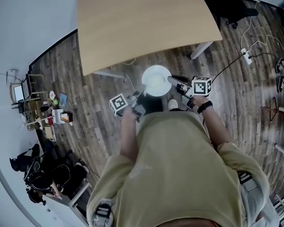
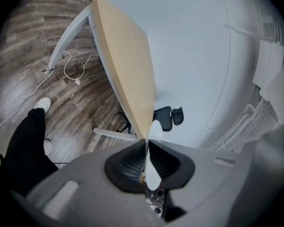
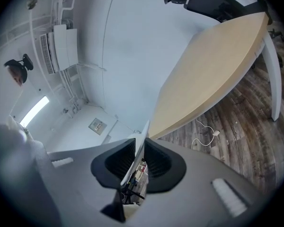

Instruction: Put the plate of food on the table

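Plate [image 1: 156, 82] hangs just short of the table [image 1: 142, 22], left claw [image 2: 147, 150] pinching its rim, right claw [image 3: 141, 145] spread loosely around it.

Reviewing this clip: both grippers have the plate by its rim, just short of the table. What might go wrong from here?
1. The plate hangs over the floor, not yet above the table. The right gripper looks slack around the rim, so that side may sag or drop.
2. The left gripper pinches only the thin rim, so the plate could swivel or slip out.
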### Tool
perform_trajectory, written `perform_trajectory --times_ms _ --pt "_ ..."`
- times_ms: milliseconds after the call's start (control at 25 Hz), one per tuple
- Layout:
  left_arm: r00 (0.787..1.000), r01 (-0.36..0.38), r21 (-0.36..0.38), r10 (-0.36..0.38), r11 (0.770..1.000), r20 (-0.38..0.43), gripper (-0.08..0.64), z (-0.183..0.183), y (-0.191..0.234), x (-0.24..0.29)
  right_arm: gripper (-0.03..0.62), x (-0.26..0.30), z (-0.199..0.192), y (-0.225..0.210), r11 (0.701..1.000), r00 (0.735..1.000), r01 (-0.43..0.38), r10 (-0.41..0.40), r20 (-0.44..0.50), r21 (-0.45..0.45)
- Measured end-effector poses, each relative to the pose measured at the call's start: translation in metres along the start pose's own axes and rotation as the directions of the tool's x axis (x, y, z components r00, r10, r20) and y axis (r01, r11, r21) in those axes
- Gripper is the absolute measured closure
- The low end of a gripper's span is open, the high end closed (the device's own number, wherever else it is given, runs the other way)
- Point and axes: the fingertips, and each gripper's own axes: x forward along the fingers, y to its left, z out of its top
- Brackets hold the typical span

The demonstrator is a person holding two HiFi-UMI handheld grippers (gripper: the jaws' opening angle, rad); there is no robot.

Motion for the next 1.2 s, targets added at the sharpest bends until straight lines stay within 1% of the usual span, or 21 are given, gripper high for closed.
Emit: perform_trajectory --times_ms 80,160,320,520,600,760,880,960,1040,1200 --pt "1.0 -0.002 -0.006 0.002 1.0 0.001 0.54 0.011 0.0 0.022 0.529 0.002 0.021 -0.016 1.0 1.0 0.003 -0.003 -0.005 -0.002" --pt "1.0 -0.007 -0.003 0.007 1.0 0.005 0.541 0.03 -0.003 0.037 0.529 0.014 0.042 -0.025 1.0 1.0 -0.002 0.002 -0.004 -0.014" --pt "1.0 -0.004 0.034 0.004 0.999 0.012 0.541 0.081 -0.013 0.044 0.529 0.056 0.069 -0.029 1.0 1.0 -0.002 0.002 0.011 -0.031" --pt "0.999 0.004 0.041 -0.006 0.999 0.033 0.541 0.153 -0.025 0.052 0.526 0.119 0.111 -0.033 0.996 1.0 0.004 -0.006 -0.024 -0.092" --pt "0.999 0.009 0.04 -0.01 0.999 0.043 0.541 0.18 -0.028 0.056 0.527 0.143 0.128 -0.035 0.995 1.0 0.006 -0.009 -0.027 -0.098" --pt "0.999 0.006 0.037 -0.007 0.999 0.042 0.541 0.227 -0.028 0.062 0.528 0.184 0.149 -0.047 0.995 0.998 0.043 -0.046 -0.03 -0.092" --pt "1.0 -0.006 0.041 0.005 0.999 0.029 0.541 0.258 -0.027 0.068 0.528 0.212 0.164 -0.057 0.993 0.997 0.078 -0.079 -0.013 -0.084" --pt "1.0 -0.018 0.061 0.017 0.998 0.014 0.541 0.271 -0.023 0.071 0.528 0.224 0.168 -0.064 0.991 0.995 0.103 -0.102 0.008 -0.089" --pt "1.0 -0.017 0.077 0.017 0.997 -0.003 0.541 0.277 -0.019 0.074 0.528 0.228 0.169 -0.072 0.987 0.991 0.13 -0.128 0.031 -0.093" --pt "0.999 -0.031 0.06 0.032 0.998 -0.01 0.541 0.293 -0.013 0.091 0.529 0.24 0.183 -0.089 0.977 0.98 0.195 -0.192 0.044 -0.082"
